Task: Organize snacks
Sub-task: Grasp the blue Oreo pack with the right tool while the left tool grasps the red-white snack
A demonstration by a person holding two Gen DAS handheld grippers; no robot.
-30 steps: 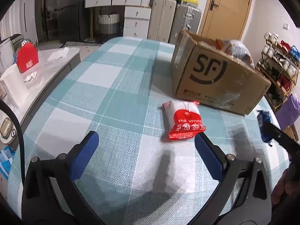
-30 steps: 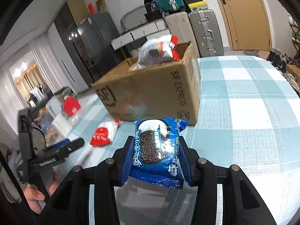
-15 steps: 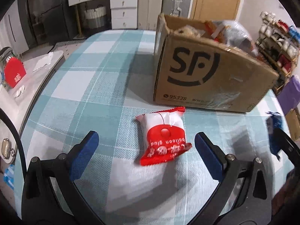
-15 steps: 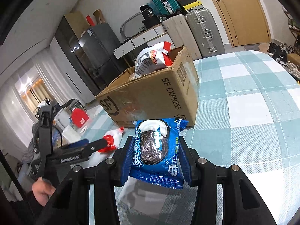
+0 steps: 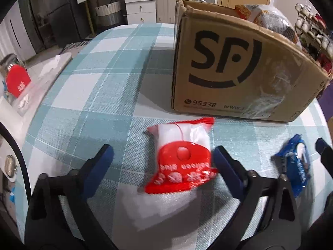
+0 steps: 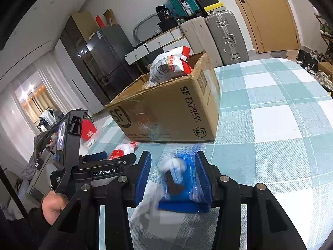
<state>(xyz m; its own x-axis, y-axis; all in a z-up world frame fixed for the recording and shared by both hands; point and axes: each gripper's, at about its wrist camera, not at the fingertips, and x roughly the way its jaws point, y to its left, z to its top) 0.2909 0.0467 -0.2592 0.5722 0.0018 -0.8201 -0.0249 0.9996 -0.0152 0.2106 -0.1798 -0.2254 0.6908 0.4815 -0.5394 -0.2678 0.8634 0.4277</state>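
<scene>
Beside a brown cardboard "SF EXPRESS" box point(image 5: 239, 62), the closing left hand-held gripper point(image 5: 162, 158) straddles a red-and-white "balloon glue" packet point(image 5: 183, 156), ungripped; the right hand-held gripper point(image 6: 171, 175) clamps a blue cookie packet point(image 6: 183, 185).

"SF EXPRESS", "95338" on cardboard box point(image 5: 239, 66)

Indoor light, fairly dim w/ soft shadows. Heavy fisheye warp + dark corners. Blue snack pack point(image 6: 179, 179) is motion-blurred.

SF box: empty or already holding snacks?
Holding snacks. Packets poke above the open top of the cardboard box; how full it is below the rim cannot be told.
</scene>
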